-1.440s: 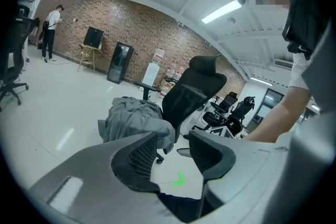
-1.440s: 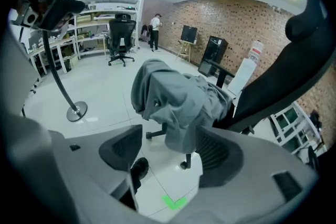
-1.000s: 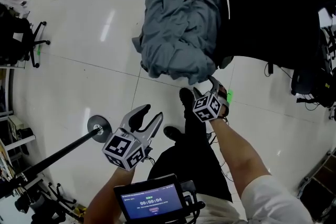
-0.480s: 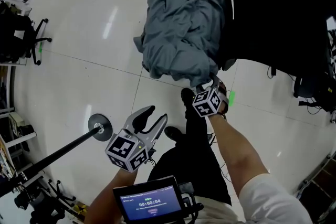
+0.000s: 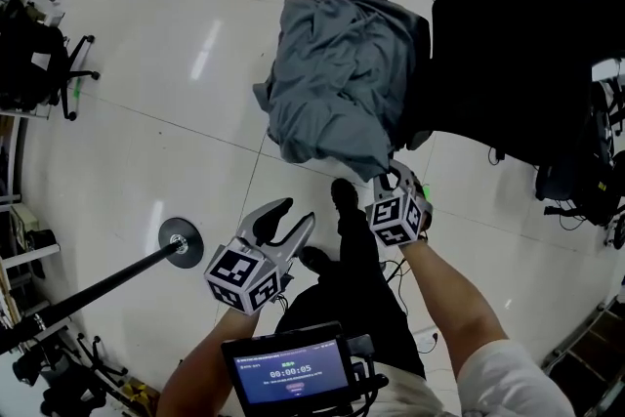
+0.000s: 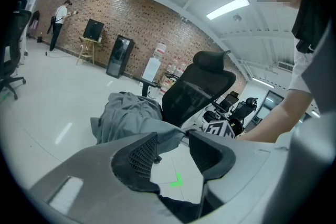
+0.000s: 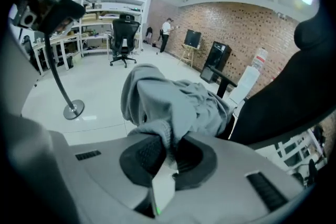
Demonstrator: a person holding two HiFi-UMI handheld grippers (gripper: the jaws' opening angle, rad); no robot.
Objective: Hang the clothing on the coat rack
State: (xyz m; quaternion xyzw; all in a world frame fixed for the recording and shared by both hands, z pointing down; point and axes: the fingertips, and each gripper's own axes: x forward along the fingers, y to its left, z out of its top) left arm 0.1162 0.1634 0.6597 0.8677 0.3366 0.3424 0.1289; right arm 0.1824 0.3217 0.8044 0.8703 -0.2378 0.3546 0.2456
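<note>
Ceiling strip lights (image 6: 227,8) glare off the glossy floor (image 5: 205,49); gripper views warp and darken at edges.

garment (image 5: 332,78): was soft grey cloth, matt and creased | floor (image 5: 127,103): was smooth and glossy (lamp glare lay on it) | chair (image 6: 197,94): back was matt black mesh | rack base (image 5: 182,244): looked like shiny metal | left gripper (image 5: 296,211): was matt grey plastic, pads (image 6: 143,152) black and ribbed | wall (image 6: 136,13): was rough brick

Clothing (image 5: 337,78): grey garment, crumpled, heaped on a black chair (image 5: 418,44). Its near hem sits in the right gripper (image 5: 391,173), whose jaws have just been closing on it. Coat rack (image 5: 182,242): black pole, round base, standing on the floor (image 5: 176,112), well apart.
</note>
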